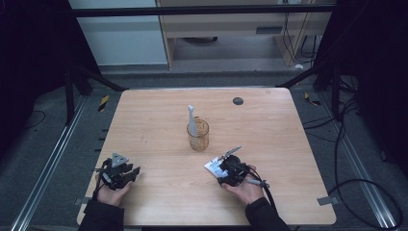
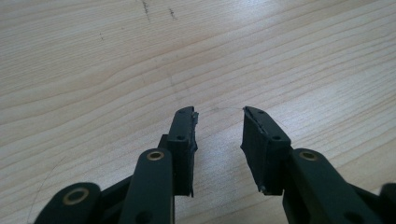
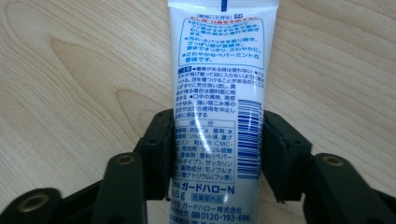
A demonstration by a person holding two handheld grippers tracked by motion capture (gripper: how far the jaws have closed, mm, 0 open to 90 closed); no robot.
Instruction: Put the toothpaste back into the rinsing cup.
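One worktop (image 1: 159, 120) carries one glass cup (image 1: 198, 135) holding one white brush, and one toothpaste tube (image 3: 217, 93) near right. The right tongs (image 3: 217, 154) clasp the tube's sides; the left tongs (image 2: 218, 140) stand half open, empty, near left.

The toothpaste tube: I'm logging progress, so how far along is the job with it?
Done: a toothbrush already stands in the glass cup. In hand: the right hand-held gripper has its jaws against both sides of the toothpaste tube, which lies flat on the table, not yet lifted. The left hand-held gripper rests open with nothing between its jaws. Left, probably: lifting the tube and placing it in the cup.
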